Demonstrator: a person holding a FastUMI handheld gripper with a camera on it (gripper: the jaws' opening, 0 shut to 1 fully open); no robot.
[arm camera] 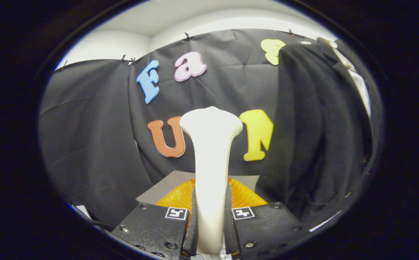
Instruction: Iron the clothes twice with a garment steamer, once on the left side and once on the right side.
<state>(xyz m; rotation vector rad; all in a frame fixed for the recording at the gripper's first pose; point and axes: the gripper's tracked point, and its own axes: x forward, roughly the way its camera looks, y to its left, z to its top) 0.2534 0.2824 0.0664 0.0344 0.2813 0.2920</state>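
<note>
While claw [211,224] clamps smooth white steamer [211,144], black garment [317,126] hangs.

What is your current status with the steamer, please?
Gripper shut on white steamer, upright between fingers. Dark garment hanging ahead right, not touched. Nothing between.
</note>
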